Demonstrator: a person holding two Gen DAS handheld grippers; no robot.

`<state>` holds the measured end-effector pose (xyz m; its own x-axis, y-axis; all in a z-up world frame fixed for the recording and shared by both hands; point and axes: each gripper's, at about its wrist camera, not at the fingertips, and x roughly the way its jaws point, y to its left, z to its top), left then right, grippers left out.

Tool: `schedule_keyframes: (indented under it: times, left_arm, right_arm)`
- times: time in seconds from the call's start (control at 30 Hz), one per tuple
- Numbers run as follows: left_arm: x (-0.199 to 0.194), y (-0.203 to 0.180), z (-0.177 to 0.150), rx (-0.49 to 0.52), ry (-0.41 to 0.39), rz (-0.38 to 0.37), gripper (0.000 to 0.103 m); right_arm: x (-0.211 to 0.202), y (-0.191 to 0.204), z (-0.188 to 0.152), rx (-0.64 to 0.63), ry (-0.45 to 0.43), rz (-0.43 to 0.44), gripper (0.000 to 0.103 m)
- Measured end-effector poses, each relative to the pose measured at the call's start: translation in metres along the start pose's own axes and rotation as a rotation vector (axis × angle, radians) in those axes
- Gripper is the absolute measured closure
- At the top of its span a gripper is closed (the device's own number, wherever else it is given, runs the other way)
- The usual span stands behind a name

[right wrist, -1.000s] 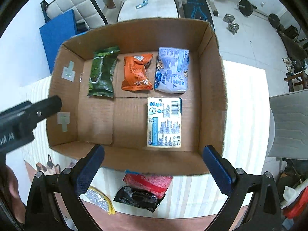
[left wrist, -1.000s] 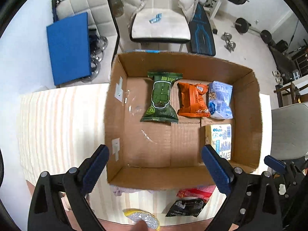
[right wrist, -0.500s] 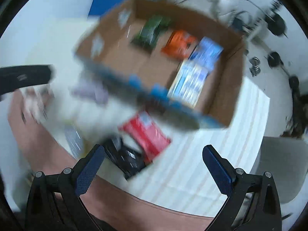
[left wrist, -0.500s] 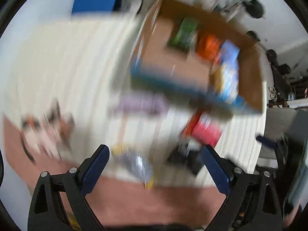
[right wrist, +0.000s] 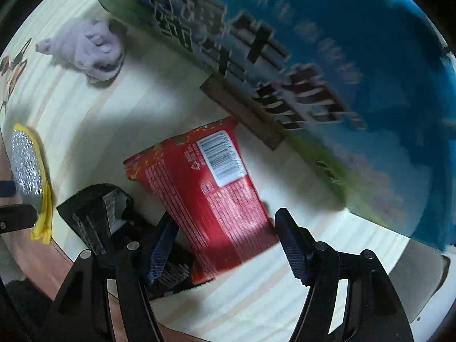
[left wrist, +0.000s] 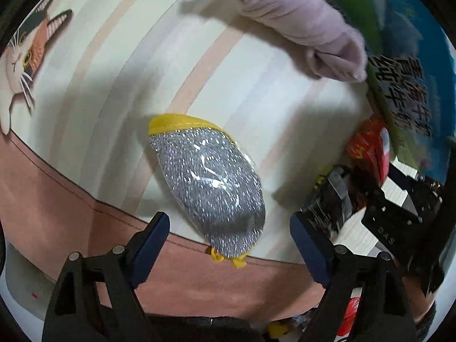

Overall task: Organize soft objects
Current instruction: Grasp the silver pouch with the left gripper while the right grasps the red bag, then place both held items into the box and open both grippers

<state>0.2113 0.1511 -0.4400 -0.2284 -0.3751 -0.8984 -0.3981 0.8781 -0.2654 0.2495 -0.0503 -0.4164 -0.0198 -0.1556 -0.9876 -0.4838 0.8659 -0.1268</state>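
Both of your grippers pointed steeply down at the striped tablecloth (left wrist: pixel 199 65), just in front of the printed outer wall of the box (right wrist: pixel 327 65).

Your right gripper (right wrist: pixel 225 240) stood over the red packet (right wrist: pixel 199 188). The packet lay flat, barcode side up. Its long axis ran from the box wall toward you, roughly in line with the way the gripper pointed, so the jaws spanned its narrow width. Its near end sat between the two blue pads, slightly closer to the left pad (right wrist: pixel 161 249). The jaws had just been closing, with the packet between them. No pad visibly pressed on it; I recorded that gripper as open, not gripping. A black packet (right wrist: pixel 94 216) lay partly under the red one's near left corner. Judgement: it could be dragged along if the pads reach too low.

Your left gripper (left wrist: pixel 229 249) stood over the silver scouring pad (left wrist: pixel 208 182). It was an oval of sparkling mesh with a yellow backing, sealed in clear film. Its long axis ran diagonally, from up-left down to the right, ending between the pads at the tablecloth's edge. The jaws had just been closing and were open around that near tip. There was clear space on both sides.

Judgement: each hand was nearer its own target.

A rolled lilac cloth (left wrist: pixel 299 25) lay further off against the box, reached by neither gripper.
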Motion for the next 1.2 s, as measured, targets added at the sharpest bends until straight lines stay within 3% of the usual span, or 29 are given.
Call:
schedule_keyframes:
  times: [0.07,0.1,0.17,0.33,0.43,0.67,0.77,0.87,0.97,1.07,1.2]
  left_arm:
    - [0.004,-0.002,0.004,-0.002,0.002,0.014,0.024]
    - [0.005,-0.002,0.004,0.001,0.004,0.021,0.037]
    - [0.009,-0.006,0.005,0.021,0.006,0.044,0.05]
    - [0.006,-0.033,0.001,0.136,-0.062,0.166,0.053]
    - [0.005,-0.059,0.005,0.258,-0.114,0.272,0.053]
    - [0.02,-0.095,0.017,0.372,-0.121,0.374,0.053]
    - [0.021,-0.1,0.012,0.38,-0.124,0.39,0.056]
    - [0.01,-0.105,-0.01,0.376,-0.144,0.379,0.057]
    - [-0.019,-0.107,-0.037,0.39,-0.184,0.313,0.057]
    - [-0.062,-0.128,-0.055,0.427,-0.249,0.236,0.057]
    - [-0.124,-0.158,-0.054,0.491,-0.309,0.14,0.057]
  right_arm:
    - [-0.002,-0.002,-0.003,0.027,0.003,0.0,0.036]
    - [-0.002,-0.004,-0.007,0.057,0.017,0.004,0.038]
    - [-0.002,-0.01,-0.016,0.124,0.059,0.032,0.043]
    - [0.007,-0.024,-0.06,0.357,0.185,0.223,0.048]
    - [0.011,-0.029,-0.083,0.45,0.208,0.331,0.048]
    - [0.02,-0.055,-0.092,0.565,0.156,0.326,0.044]
    - [0.016,-0.046,-0.096,0.563,0.128,0.286,0.049]
    - [-0.002,-0.044,-0.1,0.604,0.105,0.29,0.053]
    - [-0.027,-0.05,-0.115,0.639,0.053,0.347,0.053]
    - [-0.073,-0.06,-0.124,0.645,-0.027,0.41,0.054]
    - [-0.138,-0.087,-0.123,0.648,-0.157,0.479,0.054]
